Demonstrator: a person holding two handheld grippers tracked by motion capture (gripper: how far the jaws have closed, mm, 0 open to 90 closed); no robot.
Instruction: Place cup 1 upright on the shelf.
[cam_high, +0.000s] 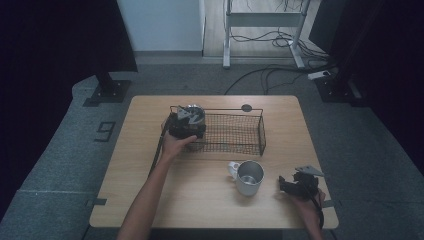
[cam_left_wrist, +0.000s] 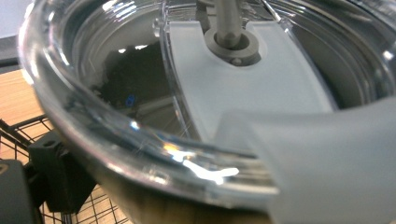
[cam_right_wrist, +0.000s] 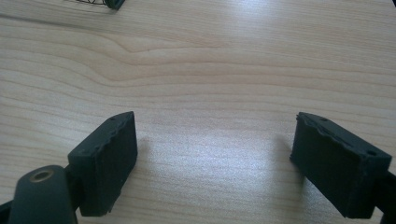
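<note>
A steel tumbler (cam_high: 192, 114) with a clear slider lid (cam_left_wrist: 243, 93) stands at the left end of a black wire basket (cam_high: 262, 131). My left gripper (cam_high: 186, 126) is closed on the tumbler's side from the near side. In the left gripper view the lid is very close, and one black jaw presses against the tumbler's wall at the lower left while the other is hidden behind the lid's frosted tab. My right gripper (cam_high: 284, 184) rests low over the table (cam_high: 210, 210) near its front right edge. Its jaws are wide apart with only bare wood between them (cam_right_wrist: 215, 158).
A steel mug (cam_high: 248, 176) with a white handle stands in front of the basket, just left of my right gripper. A small black disc (cam_high: 246, 107) lies behind the basket. A basket corner (cam_right_wrist: 112, 3) shows at the top of the right gripper view.
</note>
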